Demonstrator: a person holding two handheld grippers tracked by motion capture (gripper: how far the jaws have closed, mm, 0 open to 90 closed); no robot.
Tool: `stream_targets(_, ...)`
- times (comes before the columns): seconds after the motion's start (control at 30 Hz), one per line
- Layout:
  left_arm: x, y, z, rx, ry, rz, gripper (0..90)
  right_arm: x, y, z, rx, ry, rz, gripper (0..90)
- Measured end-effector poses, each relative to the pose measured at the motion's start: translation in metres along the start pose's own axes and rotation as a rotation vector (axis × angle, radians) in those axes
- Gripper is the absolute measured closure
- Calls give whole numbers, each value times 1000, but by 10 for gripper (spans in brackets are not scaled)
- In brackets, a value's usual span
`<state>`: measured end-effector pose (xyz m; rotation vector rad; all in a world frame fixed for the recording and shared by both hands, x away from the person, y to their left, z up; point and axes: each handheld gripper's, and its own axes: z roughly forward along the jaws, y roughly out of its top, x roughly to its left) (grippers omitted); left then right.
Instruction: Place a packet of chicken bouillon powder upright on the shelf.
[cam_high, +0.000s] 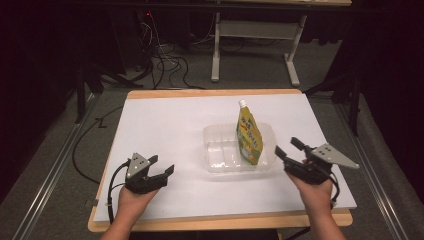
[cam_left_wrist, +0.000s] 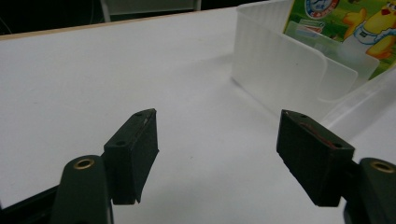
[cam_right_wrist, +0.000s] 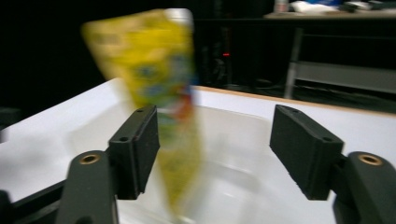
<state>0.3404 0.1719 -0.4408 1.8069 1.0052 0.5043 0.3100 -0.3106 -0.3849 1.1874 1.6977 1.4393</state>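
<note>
Pouch (cam_high: 249, 135): yellow-green, white cap (cartoon print), upright in tray (cam_high: 215, 150).

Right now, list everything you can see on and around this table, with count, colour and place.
spouted pouch: one, yellow and green with a white cap, standing in the tray's right end
plastic tray: one, clear, right of the table's middle
table: one, white top with a wooden edge
cables: several, black, on the floor beyond the table
metal frame: one, pale grey, on the floor behind the table
left claw: one, black, open, near left on the table
right claw: one, black, open, just right of the tray
hands: two, at the near edge
</note>
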Motion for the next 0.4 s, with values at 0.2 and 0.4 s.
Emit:
stream_targets(0.2, 4, -9, 3, 40, 17, -28, 301, -68, -43, -12, 51, -191, 84, 374)
stream_targets(0.4, -4, -13, 7, 59, 29, -8, 301, -77, -51, -8, 78, -208, 97, 389)
